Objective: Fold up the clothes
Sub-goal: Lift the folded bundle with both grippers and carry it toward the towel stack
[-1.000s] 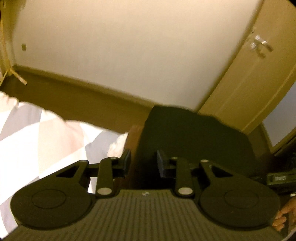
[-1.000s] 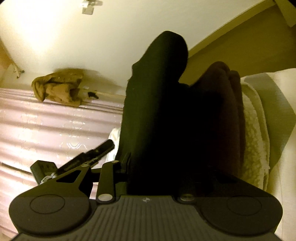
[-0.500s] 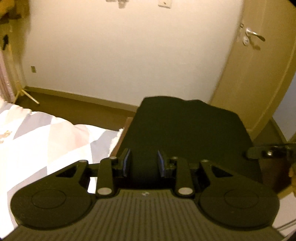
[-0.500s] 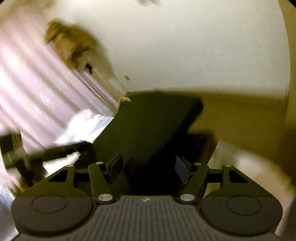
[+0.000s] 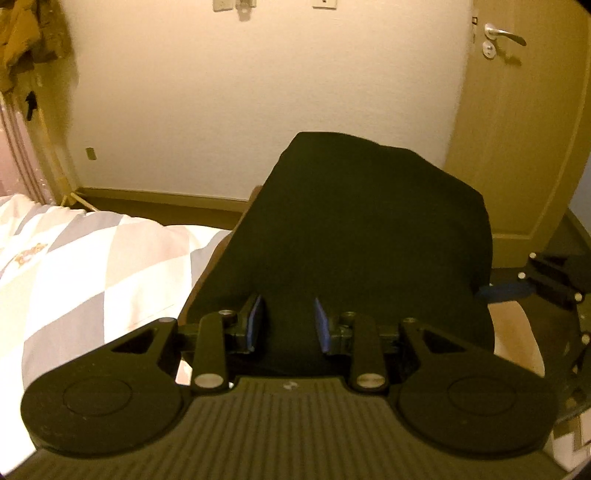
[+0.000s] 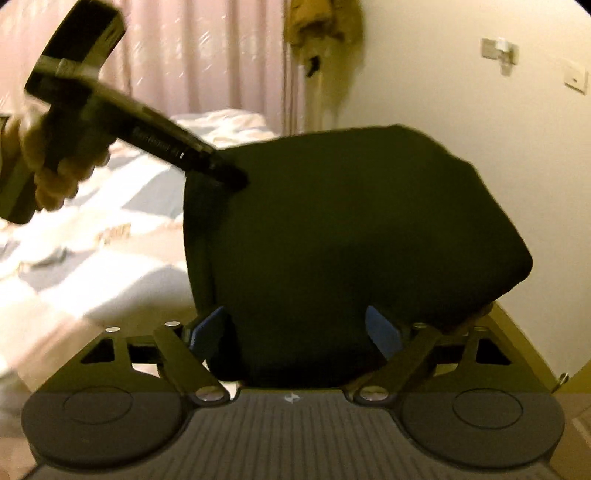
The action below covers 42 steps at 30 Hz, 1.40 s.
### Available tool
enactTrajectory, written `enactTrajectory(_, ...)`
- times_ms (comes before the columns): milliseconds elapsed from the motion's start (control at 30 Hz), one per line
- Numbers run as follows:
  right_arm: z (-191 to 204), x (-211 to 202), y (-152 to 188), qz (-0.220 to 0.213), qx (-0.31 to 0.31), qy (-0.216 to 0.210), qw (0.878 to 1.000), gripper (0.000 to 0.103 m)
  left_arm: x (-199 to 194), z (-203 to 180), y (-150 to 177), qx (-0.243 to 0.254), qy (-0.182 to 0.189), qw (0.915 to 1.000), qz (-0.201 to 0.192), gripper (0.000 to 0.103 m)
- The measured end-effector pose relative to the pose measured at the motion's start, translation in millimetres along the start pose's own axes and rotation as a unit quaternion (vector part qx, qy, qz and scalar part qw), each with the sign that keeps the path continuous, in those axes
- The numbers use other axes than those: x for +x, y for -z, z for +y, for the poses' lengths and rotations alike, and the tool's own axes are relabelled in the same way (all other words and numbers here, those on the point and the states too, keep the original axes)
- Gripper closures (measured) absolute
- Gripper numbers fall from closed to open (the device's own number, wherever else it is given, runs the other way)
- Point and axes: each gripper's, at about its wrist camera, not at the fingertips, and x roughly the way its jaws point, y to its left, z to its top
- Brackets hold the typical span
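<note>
Starting closest to the left wrist camera, the left gripper (image 5: pixel 288 325) has its two blue-padded fingers (image 5: pixel 255 323) set a modest gap apart, and the near edge of the black garment (image 5: pixel 362 229) fills that gap. Whether the pads actually pinch the cloth cannot be told from here. In the right wrist view this same gripper comes in from the upper left, held by a hand (image 6: pixel 48 166), with its tip against the garment's upper left corner.

The right gripper (image 6: pixel 295 332) stands spread wide. Its blue pads sit well apart on either side of the garment's near edge, and neither visibly presses the cloth. In the left wrist view one of its blue fingers lies just beside the garment's right edge.

The garment is a broad, dark, smooth-faced piece lying at the edge of the bed, over something brown that shows at its left side. Beside it to the left spreads a bedspread (image 5: pixel 92 266) patterned in white, grey and pale pink triangles.

Farther off, a pale wall (image 5: pixel 258 110) with a dark skirting board rises behind the garment. A door (image 5: pixel 517 147) with a metal handle (image 5: pixel 504 35) stands to the right. A pinkish curtain (image 6: pixel 207 55) and some brown clothing (image 6: pixel 321 26) hang in the far corner.
</note>
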Motion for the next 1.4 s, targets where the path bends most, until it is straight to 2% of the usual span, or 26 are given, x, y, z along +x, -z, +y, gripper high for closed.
enactTrajectory(133,12,-1,1,0.007,-0.038,0.008,0.999,0.016,2,-3,7,-0.015,-0.022,0.9997,-0.001,0.077)
enactTrajectory(200,3,-10,-9,0.004,-0.011,-0.002,1.000,0.017,-1,-3,1,-0.018,-0.027,0.9995,0.002,0.076)
enactTrajectory(267,-13,-32,-10,-0.009,0.023,-0.009,1.000,0.024,-4,-5,-5,-0.017,-0.030,0.9994,0.004,0.074)
enactTrajectory(400,-48,-49,-32,-0.051,0.062,-0.005,0.997,0.024,-8,-8,-14,-0.015,-0.035,0.9993,0.006,0.069)
enactTrajectory(633,-79,-34,-35,-0.060,0.053,0.020,0.997,0.021,-14,-11,-29,-0.025,-0.044,0.9987,-0.008,0.063)
enactTrajectory(767,-83,-6,-38,-0.044,0.061,0.026,0.997,0.014,-6,-10,-30,-0.025,-0.052,0.9983,-0.006,0.063)
enactTrajectory(900,-80,5,-30,-0.042,0.049,0.014,0.998,0.010,2,-15,-15,-0.016,-0.065,0.9978,0.001,0.063)
enactTrajectory(1033,-85,6,-37,-0.037,0.051,0.011,0.998,0.009,-2,-15,-11,-0.036,-0.071,0.9968,0.002,0.063)
enactTrajectory(1167,-90,-6,-49,-0.060,0.062,-0.007,0.996,0.009,-5,-14,-17,-0.043,-0.078,0.9960,0.005,0.062)
enactTrajectory(1300,-81,8,-42,-0.026,0.026,-0.009,0.999,0.007,-1,-14,-14,-0.061,-0.085,0.9945,0.009,0.062)
enactTrajectory(1367,-76,12,-34,-0.015,0.010,-0.010,1.000,0.000,3,-16,-10,-0.066,-0.088,0.9939,0.010,0.061)
enactTrajectory(1400,-75,14,-33,-0.012,0.005,-0.012,1.000,0.000,4,-17,-8,-0.070,-0.090,0.9934,0.009,0.061)
